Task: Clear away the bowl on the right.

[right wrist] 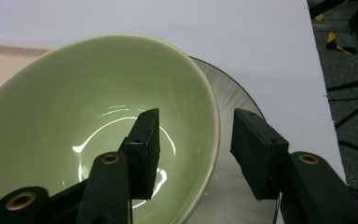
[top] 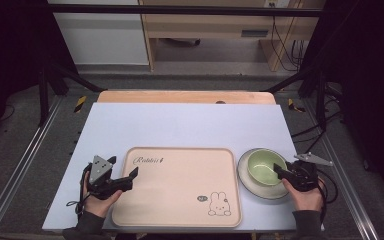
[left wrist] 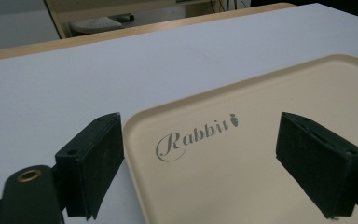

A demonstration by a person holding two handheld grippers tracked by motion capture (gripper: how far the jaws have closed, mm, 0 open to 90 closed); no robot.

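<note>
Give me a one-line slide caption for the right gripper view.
Right claw straddles the rim of the glossy green ceramic bowl resting on a grey plate, not yet clamped.

can't tell if the right gripper pads actually touch the green bowl's rim between them, the bowl hides most of the plate under it, and the tray runs off the left gripper view's right and bottom edges

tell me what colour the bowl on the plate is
Pale green bowl, clearest in the right gripper view.
</note>
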